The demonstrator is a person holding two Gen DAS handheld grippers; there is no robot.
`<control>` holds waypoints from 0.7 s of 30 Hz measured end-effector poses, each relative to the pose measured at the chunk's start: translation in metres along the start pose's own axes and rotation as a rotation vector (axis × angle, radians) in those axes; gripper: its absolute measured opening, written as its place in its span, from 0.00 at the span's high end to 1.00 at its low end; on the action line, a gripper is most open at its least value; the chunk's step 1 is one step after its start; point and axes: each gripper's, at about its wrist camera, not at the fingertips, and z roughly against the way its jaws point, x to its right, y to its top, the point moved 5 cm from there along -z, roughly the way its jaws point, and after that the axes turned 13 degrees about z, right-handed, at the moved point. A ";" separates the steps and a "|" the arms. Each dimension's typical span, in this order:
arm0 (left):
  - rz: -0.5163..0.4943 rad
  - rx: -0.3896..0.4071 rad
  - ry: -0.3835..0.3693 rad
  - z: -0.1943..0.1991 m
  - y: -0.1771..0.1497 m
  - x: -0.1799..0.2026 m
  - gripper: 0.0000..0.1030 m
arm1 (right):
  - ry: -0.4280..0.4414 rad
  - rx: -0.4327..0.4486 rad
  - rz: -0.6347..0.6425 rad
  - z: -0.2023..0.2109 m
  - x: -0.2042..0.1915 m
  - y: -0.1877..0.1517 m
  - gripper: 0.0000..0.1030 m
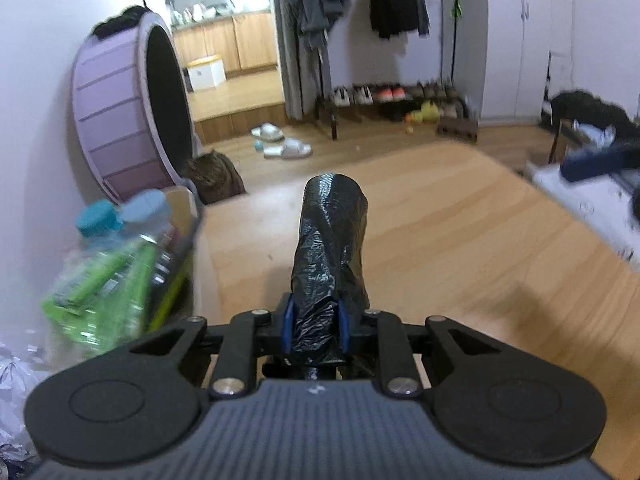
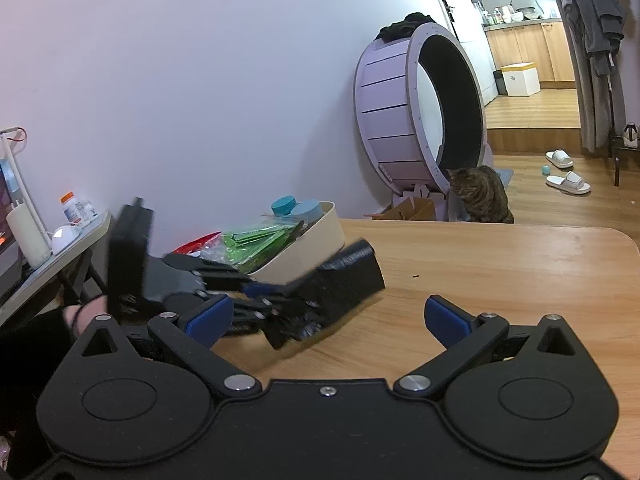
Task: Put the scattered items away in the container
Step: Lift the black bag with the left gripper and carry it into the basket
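While we look along the right gripper's fingers, at far left a side table (image 2: 60,240) carries a pill bottle (image 2: 74,210) and a white roll (image 2: 28,232). Nearer, a hand (image 2: 86,316) holds our left gripper (image 2: 316,330), blurred, with its jaws clamped on a roll of black bags (image 2: 344,280) above the near left part of the wooden table (image 2: 500,272). Just behind it, at the table's far left edge by the wall, we see the cream bin (image 2: 316,236), already holding green packets (image 2: 256,240) and two blue-capped bottles (image 2: 296,206). Our right gripper (image 2: 336,320) hovers over the near table, its blue pads (image 2: 444,318) wide apart with nothing between them. Beyond the table's far edge a tabby cat (image 2: 480,196) sits on the floor against a lilac wheel (image 2: 404,108), and white slippers (image 2: 566,178) lie further right.

From the left gripper's own view, the bin's packets (image 1: 116,280) blur past on the left, and the bag roll (image 1: 330,248) stands out between the two blue pads (image 1: 286,326), which press on its near end
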 end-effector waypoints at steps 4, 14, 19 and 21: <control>0.027 0.072 0.017 0.027 0.020 -0.011 0.80 | 0.013 0.004 0.006 -0.003 -0.006 0.001 0.00; 0.052 0.108 0.177 0.033 0.049 -0.064 0.80 | 0.039 -0.001 0.019 -0.007 -0.018 0.002 0.00; 0.079 0.043 0.211 0.005 0.043 -0.086 0.80 | 0.039 -0.008 0.016 -0.011 -0.017 0.001 0.00; 0.088 0.014 0.209 -0.009 0.039 -0.090 0.80 | 0.040 -0.012 0.016 -0.011 -0.018 0.000 0.00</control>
